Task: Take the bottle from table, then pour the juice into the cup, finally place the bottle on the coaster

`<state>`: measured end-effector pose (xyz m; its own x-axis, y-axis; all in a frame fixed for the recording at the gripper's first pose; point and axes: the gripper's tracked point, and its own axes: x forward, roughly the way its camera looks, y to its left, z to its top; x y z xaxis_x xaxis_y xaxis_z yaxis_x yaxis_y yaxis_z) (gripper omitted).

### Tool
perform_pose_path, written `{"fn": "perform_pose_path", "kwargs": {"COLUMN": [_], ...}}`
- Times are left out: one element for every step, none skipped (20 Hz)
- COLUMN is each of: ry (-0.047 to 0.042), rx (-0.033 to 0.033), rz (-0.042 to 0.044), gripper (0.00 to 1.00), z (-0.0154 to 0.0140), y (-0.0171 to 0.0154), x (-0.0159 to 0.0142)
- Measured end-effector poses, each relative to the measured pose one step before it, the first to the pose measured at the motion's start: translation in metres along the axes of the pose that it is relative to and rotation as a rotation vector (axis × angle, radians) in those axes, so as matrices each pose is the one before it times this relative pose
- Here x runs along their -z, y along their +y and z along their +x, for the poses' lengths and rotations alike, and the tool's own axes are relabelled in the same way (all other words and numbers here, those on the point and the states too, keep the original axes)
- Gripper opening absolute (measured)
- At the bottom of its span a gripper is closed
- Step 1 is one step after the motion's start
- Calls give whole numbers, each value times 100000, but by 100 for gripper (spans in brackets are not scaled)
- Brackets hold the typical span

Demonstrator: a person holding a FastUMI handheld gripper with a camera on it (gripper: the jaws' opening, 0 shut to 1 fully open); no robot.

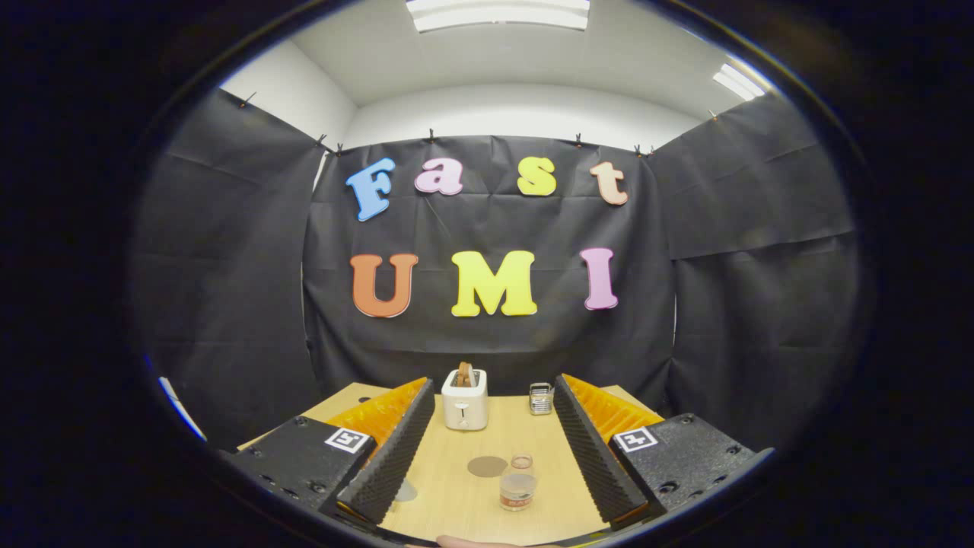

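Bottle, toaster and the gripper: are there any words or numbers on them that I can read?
Bottle: it has a label band, too blurred to read.
Toaster: no words to be seen.
Square markers on the hand-held gripper: black-and-white patterns, not words.
The gripper's fingers stand open, with the bottle on the table between them.

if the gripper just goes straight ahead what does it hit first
Probably the bottle, standing between the open gripper's fingers just ahead; the coaster lies beside it, the toaster well beyond. Depth is unclear.
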<state>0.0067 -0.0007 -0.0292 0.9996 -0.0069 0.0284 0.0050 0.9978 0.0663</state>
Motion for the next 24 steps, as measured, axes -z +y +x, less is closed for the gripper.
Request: {"fn": "perform_pose_path", "kwargs": {"ry": [-200, -133, 125, 74, -8, -35, 77, -260, -217, 66, -68, -55, 313, 457, 240, -58, -15, 403, 584, 903, 1131, 1082, 516, -183], "rx": [298, 794, 638, 653, 559, -65, -92, 303, -185, -67, 96, 31, 220, 241, 60, 42, 449, 509, -162, -113, 62, -8, 147, -82], "rz": [77, -118, -540, -547, -530, -175, 101, 567, 422, 266, -71, -200, -516, -471, 106, 510, 525, 47, -352, -533, -417, -493, -381, 258], "gripper": [100, 100, 100, 100, 100, 100, 100, 100, 100, 100, 100, 100, 100, 100, 100, 100, 100, 100, 100, 100, 100, 100, 100, 100], "z": [123, 226, 249, 195, 155, 218, 80, 73, 60, 67, 138, 48, 237, 116, 50, 59, 81, 220, 225, 282, 330, 309, 265, 275], "y": [-120, -241, -206, -128, -153, -80, -7, -166, -166, -70, -215, -123, -218, -96, -116, -110, -248, -228, -50, -46, -128, -77, -100, -72], "x": [478, 404, 502, 481, 597, 414, 508, 317, 472, 353, 634, 362, 618, 576, 693, 549, 476, 812, 773, 900, 886, 964, 780, 671]}}
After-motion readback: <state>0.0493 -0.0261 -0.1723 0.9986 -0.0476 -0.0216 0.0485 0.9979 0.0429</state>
